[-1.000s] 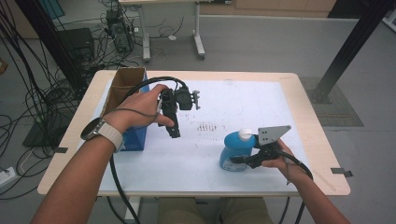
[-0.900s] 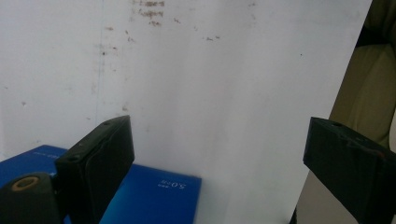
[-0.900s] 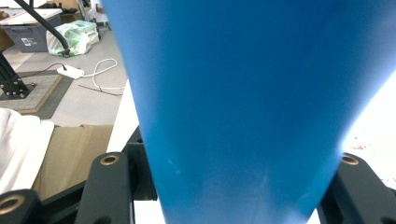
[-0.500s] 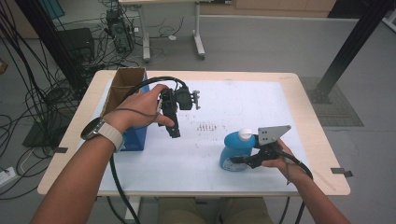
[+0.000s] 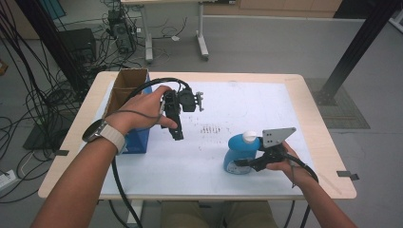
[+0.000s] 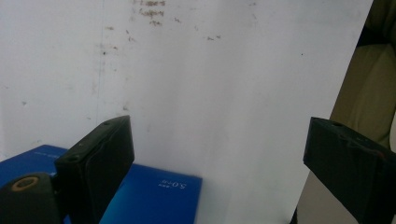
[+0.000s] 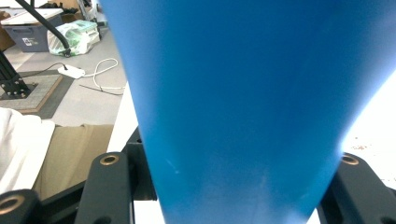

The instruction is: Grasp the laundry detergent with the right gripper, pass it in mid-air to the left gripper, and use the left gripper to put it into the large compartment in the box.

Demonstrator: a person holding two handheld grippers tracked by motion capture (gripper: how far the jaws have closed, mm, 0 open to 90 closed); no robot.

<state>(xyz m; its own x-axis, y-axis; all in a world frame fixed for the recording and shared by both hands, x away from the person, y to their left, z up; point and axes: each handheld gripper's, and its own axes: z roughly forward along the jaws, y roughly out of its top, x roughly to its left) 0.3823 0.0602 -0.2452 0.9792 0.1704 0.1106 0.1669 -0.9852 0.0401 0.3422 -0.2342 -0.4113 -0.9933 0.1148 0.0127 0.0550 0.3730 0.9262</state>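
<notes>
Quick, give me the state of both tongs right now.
Left tongs: open, nothing between the jaws, above the white sheet.
Right tongs: shut on the blue bottle.

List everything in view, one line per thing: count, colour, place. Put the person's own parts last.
bottle: 1, blue with a white cap, near right part of the sheet, clamped between the right gripper's jaws.
box: 1, blue sides with brown open flaps, left edge of the table.
sheet: 1, white with dark smudges, covering most of the tabletop.
table: 1, light wood, centre of the room.
desk: 1, grey legs, beyond the table.
cables: many, black, floor at left.
left gripper: 1, black, held above the sheet beside the box, jaws open and empty.
right gripper: 1, black with a grey plate, shut on the bottle.
forearms: 2, entering from the bottom edge; watch on the left wrist.
</notes>
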